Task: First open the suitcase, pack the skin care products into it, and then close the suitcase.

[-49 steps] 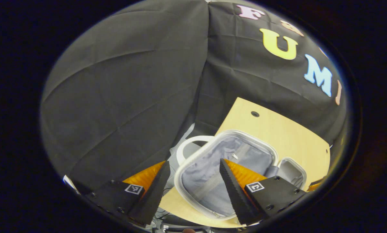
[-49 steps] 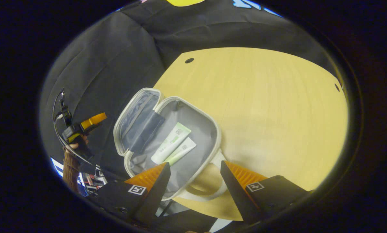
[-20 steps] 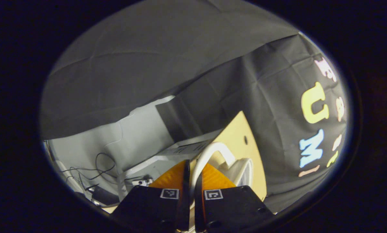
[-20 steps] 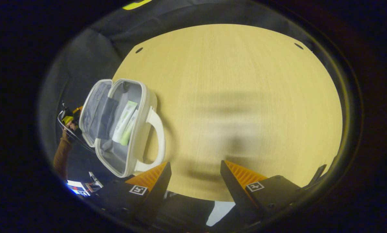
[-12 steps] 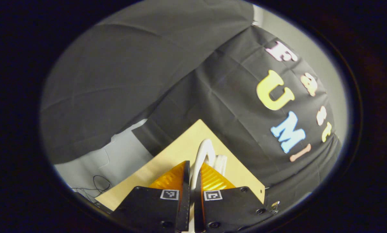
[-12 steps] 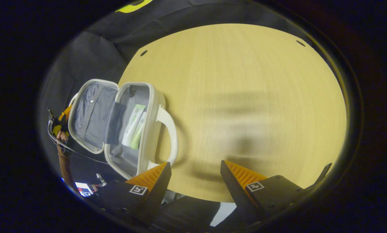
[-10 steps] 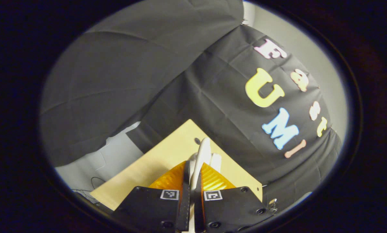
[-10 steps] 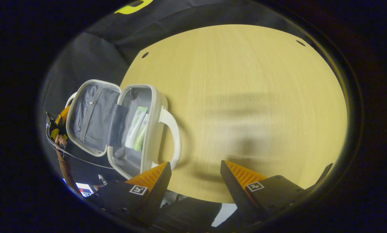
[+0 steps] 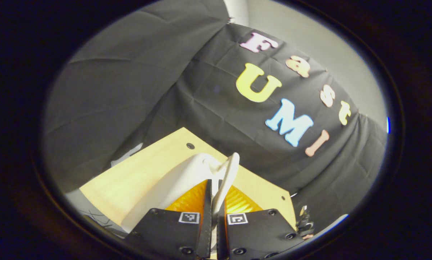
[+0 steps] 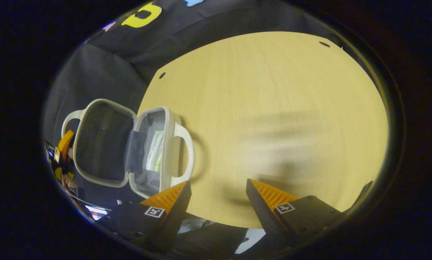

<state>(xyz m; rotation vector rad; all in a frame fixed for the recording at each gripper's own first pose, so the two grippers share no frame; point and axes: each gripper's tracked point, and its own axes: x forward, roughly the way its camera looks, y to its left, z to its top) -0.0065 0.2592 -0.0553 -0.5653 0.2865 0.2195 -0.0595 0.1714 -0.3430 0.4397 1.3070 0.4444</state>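
**Lid handle pinched, case half open at the table's left edge**

Across most of the right gripper view spreads the pale wooden table (image 10: 273,119), round-looking through the lens, with small dark holes near its upper left and upper right corners. At its left edge, in the left middle of that frame, sits the white suitcase (image 10: 167,144), a small hard cosmetic-style case with a grey lining. Its long axis runs roughly top to bottom in the frame. The base (image 10: 154,182) lies on the table with its looped handle (image 10: 187,151) pointing right toward the table's centre. The lid (image 10: 100,144) stands raised on the left, its dark inner face showing, hanging beyond the table edge.

Inside the base, two skin care tubes (image 10: 154,155) lie side by side, white and pale green, lengthwise along the case; printing on them is too small to read. A grey fabric strap (image 10: 135,151) joins lid and base.

At the lid's far left, the left gripper (image 10: 63,146) shows by its orange fingers at the lid handle (image 10: 68,119). The left gripper view gives what this one cannot: from behind, the lid's smooth white outer shell (image 9: 172,184) rises at lower centre, and the left gripper's own fingers (image 9: 193,198) are clenched on the thin white handle loop.

The right gripper (image 10: 218,196) hovers over bare table at the bottom, fingers spread wide and grasping nothing; square coded markers sit on both grippers' black bodies.
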